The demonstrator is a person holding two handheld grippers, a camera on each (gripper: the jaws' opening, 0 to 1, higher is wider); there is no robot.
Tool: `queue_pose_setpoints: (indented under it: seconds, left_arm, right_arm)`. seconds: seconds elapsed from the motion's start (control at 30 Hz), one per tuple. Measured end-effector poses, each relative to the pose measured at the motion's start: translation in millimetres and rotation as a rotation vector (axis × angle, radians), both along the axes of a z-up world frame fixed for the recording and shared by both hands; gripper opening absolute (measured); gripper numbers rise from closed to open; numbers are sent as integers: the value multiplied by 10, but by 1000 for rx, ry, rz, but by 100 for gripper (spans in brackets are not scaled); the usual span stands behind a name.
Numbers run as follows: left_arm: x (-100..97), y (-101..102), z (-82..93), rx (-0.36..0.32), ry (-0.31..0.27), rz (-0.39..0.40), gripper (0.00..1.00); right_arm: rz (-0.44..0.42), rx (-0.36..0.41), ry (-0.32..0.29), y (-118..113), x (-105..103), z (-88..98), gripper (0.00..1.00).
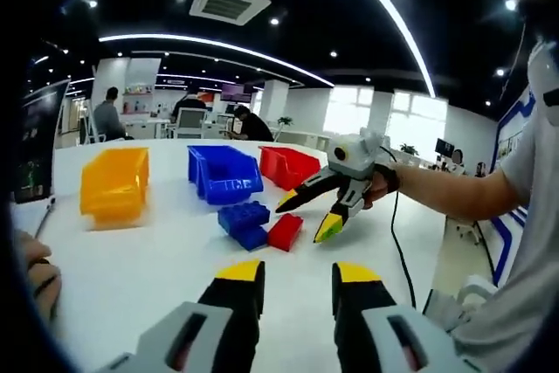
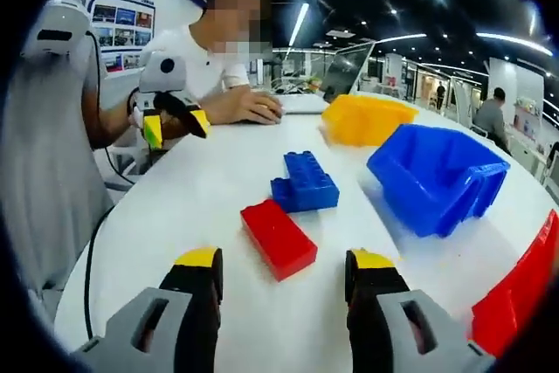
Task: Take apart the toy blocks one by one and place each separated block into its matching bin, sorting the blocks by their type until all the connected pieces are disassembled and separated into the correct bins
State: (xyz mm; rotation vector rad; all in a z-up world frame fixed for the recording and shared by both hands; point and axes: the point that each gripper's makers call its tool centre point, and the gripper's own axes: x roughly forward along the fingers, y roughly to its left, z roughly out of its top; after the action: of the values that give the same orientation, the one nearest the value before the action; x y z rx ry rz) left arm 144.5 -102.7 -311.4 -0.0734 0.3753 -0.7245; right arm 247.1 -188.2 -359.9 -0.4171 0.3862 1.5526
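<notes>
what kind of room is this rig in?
Probably an open-plan office or lab. A ceiling air-conditioning vent and curved strip lights hang overhead, people sit at desks in the background, and the bins stand on a large white table.

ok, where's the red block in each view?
Left gripper view: red block at centre, right of the blue blocks, beyond the jaws.
Right gripper view: red block at centre, just past the jaws.
Shared landmark: blue bin behind the blocks.
</notes>
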Motion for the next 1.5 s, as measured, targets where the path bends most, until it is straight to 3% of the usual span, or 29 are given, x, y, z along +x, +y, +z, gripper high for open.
queue_pose_setpoints:
  seconds: [0.27,0.4,0.47,0.73,1.3,1.5]
  left_arm:
    - [-18,34,14,-3,-3,12,32]
    - [-16,59,-2,-3,1,19,32]
    - [-22,49,-22,1,5,20,32]
    - [-44,10,-34,1,9,6,32]
    - [-30,-45,-76,-1,9,-5,32]
    - [4,-100,-50,-3,3,3,31]
  right_arm:
    - [22,-13,-8,72,-11,-56,52]
    - [11,-15,-31,64,-8,-55,30]
    - [23,-9,-47,64,-51,-62,25]
    - [27,23,-84,35,-152,9,24]
    - [127,97,-77,-124,-691,345,23]
    - [100,197,-77,-207,-774,650,23]
